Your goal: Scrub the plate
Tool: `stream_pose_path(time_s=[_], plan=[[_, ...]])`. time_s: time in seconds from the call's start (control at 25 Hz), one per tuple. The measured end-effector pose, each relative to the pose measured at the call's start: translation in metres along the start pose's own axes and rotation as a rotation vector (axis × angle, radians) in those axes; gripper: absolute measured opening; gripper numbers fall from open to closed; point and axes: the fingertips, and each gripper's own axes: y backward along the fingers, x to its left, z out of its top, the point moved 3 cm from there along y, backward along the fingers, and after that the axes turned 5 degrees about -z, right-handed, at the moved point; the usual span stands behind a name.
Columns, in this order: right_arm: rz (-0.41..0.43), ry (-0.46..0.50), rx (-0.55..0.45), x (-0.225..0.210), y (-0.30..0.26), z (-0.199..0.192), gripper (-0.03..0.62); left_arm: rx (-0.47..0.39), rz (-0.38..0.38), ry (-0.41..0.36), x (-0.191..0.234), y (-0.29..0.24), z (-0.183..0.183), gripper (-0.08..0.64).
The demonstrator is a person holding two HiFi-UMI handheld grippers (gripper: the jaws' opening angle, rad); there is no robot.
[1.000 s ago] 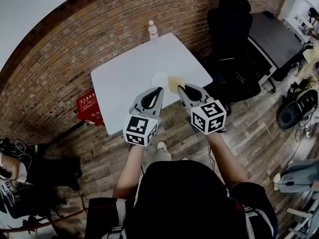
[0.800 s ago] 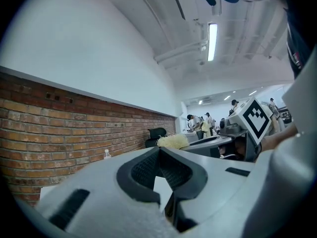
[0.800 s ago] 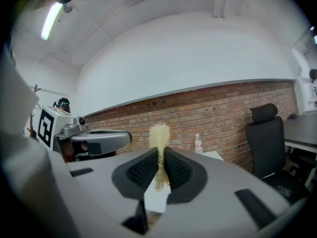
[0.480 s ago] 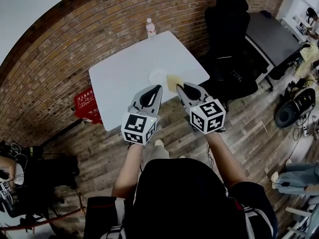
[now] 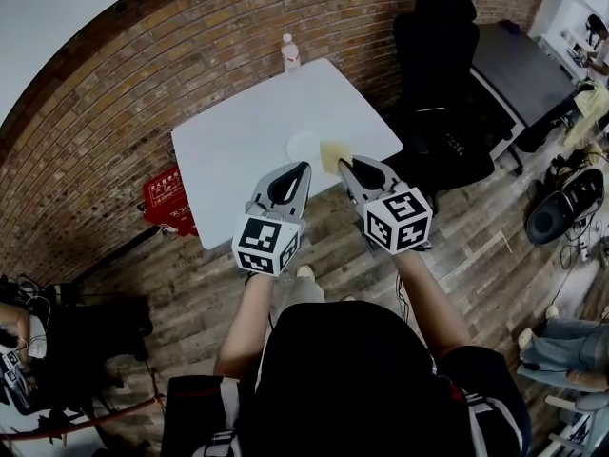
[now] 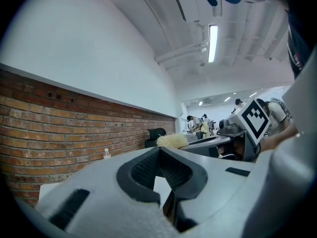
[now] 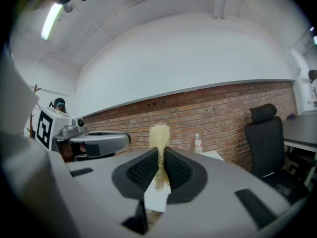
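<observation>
A white plate (image 5: 303, 147) lies on the white table (image 5: 238, 141) near its front edge. My right gripper (image 5: 343, 167) is shut on a thin yellow sponge (image 5: 333, 156), which hangs at the plate's right rim in the head view. In the right gripper view the sponge (image 7: 159, 135) stands pinched upright between the pads of that gripper (image 7: 159, 158). My left gripper (image 5: 304, 168) is held beside it, just short of the table's edge. In its own view the left gripper (image 6: 159, 151) is shut with nothing between its pads.
A clear water bottle (image 5: 290, 54) stands at the table's far edge against the brick wall. A black office chair (image 5: 440, 74) and a dark desk (image 5: 525, 65) are to the right. A red box (image 5: 167, 203) sits on the wooden floor to the left.
</observation>
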Motion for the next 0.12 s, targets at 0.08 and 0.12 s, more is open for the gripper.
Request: stream_pose_path(time_s=[0.08, 0.12], plan=[[0.000, -0.002, 0.000, 0.0008, -0.0014, 0.0003, 0.043, 0.002, -0.001, 0.001, 0.0012, -0.0001, -0.0007, 0.020], [0.000, -0.002, 0.001, 0.0012, -0.0020, 0.0003, 0.043, 0.003, -0.002, 0.002, 0.0017, -0.0002, -0.0011, 0.020]])
